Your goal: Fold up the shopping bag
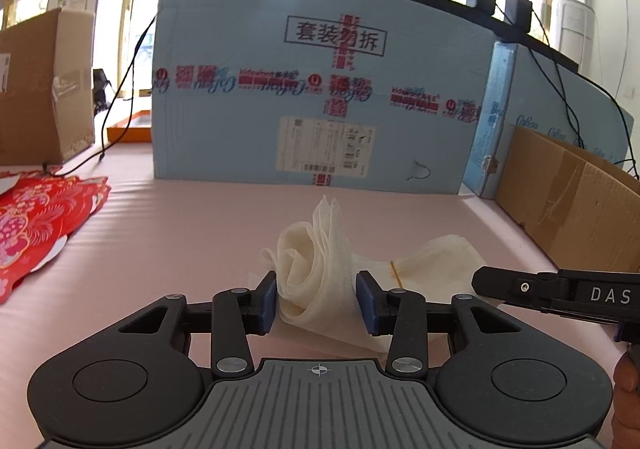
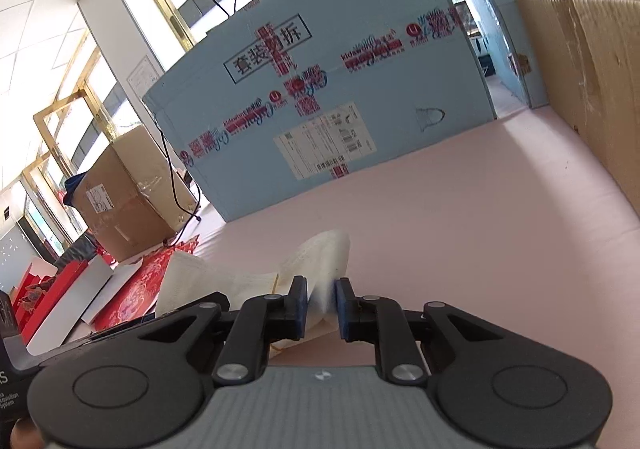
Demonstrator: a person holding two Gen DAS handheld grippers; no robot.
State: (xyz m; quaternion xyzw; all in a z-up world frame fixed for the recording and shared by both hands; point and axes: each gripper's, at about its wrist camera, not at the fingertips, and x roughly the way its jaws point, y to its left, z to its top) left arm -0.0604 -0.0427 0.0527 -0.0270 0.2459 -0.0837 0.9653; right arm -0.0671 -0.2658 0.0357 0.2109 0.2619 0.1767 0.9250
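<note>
The crumpled, translucent white mesh shopping bag (image 1: 320,269), bunched upward mid-surface on the pink tabletop (image 1: 180,233), is pinched by both the left gripper (image 1: 316,299) and right gripper (image 2: 322,307), before a large pale-blue printed carton (image 1: 320,89).

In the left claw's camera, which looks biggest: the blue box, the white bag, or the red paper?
1. Blue box, clearly largest.
2. Red paper and white bag look similar; the paper is cut off at the edge, so no ranking.
</note>
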